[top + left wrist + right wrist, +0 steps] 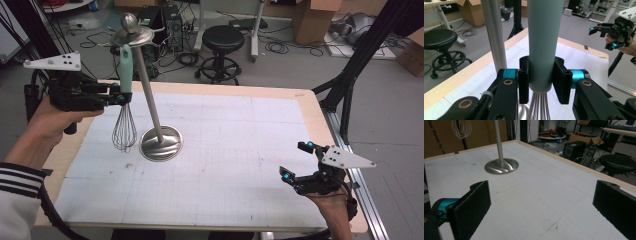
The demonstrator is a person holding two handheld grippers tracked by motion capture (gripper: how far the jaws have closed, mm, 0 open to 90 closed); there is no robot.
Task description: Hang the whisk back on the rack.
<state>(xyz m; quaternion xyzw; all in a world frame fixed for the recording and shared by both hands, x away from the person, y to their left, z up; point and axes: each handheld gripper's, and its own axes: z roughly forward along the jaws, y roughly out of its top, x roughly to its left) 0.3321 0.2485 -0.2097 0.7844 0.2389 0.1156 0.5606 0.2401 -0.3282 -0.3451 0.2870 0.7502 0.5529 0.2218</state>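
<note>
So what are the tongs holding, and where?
The left tongs grip the whisk at the bottom of its green handle. The right tongs hold nothing.

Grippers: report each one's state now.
Left gripper: shut on the mint-green-handled wire whisk, held upright.
Right gripper: open, holding nothing.

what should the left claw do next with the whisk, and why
Probably lift the whisk a little higher and ease it toward the top of the stand. The left claw is shut on its teal handle, wires down, clear of the table, beside the pole but below the disc on top. The right claw is open, far off.
</note>
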